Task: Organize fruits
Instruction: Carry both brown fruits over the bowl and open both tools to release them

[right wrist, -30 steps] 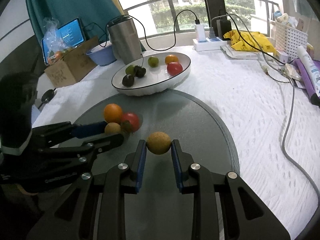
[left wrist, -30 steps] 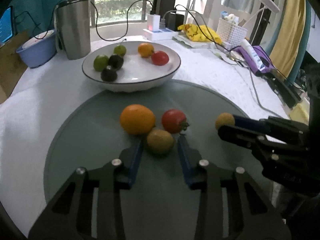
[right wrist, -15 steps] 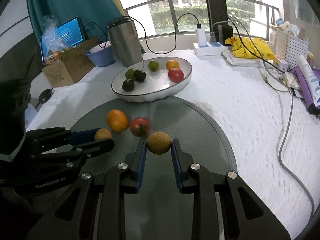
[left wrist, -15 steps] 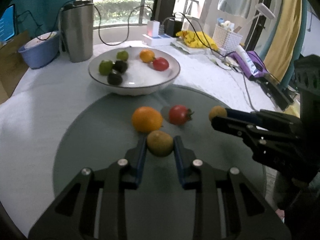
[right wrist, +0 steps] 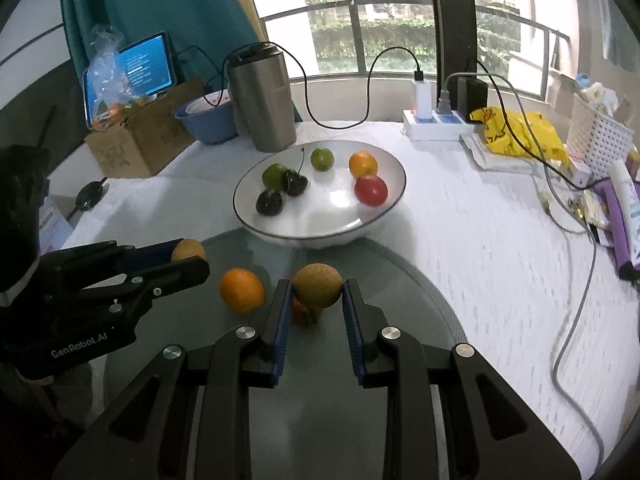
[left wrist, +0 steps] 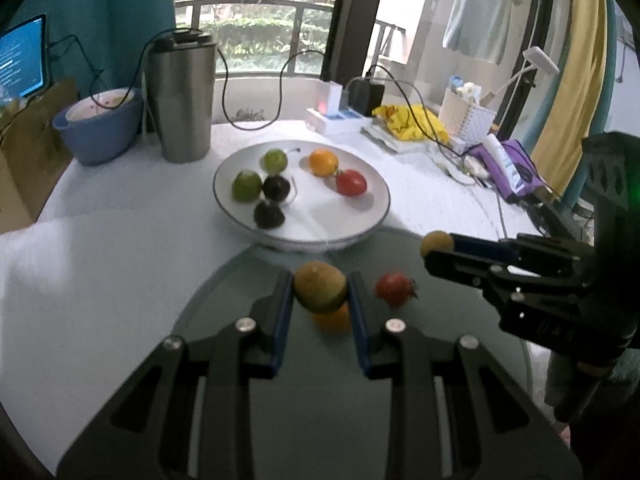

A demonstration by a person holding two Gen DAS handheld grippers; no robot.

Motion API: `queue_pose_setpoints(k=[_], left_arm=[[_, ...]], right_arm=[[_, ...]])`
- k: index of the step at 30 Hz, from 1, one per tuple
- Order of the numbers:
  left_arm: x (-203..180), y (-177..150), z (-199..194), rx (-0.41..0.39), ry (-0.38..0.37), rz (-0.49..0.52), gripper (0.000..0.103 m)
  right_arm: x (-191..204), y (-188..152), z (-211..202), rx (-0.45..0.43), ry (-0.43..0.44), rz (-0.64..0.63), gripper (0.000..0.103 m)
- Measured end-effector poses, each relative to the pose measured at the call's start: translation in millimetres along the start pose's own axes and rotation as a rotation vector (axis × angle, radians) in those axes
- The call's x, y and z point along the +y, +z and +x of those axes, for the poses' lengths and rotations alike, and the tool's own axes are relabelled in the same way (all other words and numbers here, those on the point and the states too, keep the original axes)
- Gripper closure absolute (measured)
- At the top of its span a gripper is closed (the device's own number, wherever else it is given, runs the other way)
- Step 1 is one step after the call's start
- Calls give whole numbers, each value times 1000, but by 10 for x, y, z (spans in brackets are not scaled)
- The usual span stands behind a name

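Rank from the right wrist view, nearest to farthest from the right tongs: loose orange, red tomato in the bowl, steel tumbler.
1. Loose orange, on the glass, just left of the right tongs.
2. Red tomato, in the bowl's right half.
3. Steel tumbler, behind the bowl, left.

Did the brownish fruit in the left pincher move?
Yes. The brownish fruit rose off the glass mat toward the white bowl, covering the orange.

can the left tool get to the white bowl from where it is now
Probably yes. The left tool, shut on a brownish fruit, has bare tabletop ahead, and the white bowl has free space in the middle.
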State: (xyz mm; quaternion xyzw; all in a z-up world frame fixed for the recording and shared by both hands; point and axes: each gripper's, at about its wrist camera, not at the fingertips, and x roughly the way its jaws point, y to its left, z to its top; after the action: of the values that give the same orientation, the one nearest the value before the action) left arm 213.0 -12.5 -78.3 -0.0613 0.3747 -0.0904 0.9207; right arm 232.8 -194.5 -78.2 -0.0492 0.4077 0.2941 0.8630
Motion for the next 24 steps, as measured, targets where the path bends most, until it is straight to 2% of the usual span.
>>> queue_pose_setpoints(k=[17,24], left_arm=[[60,353,451,8,-27,26,75],[123,414,677,36,-40,8,75]], right_arm=[[-147,386,348,13,-2,-7,76],[-235,524,539,25,-5,-12,76]])
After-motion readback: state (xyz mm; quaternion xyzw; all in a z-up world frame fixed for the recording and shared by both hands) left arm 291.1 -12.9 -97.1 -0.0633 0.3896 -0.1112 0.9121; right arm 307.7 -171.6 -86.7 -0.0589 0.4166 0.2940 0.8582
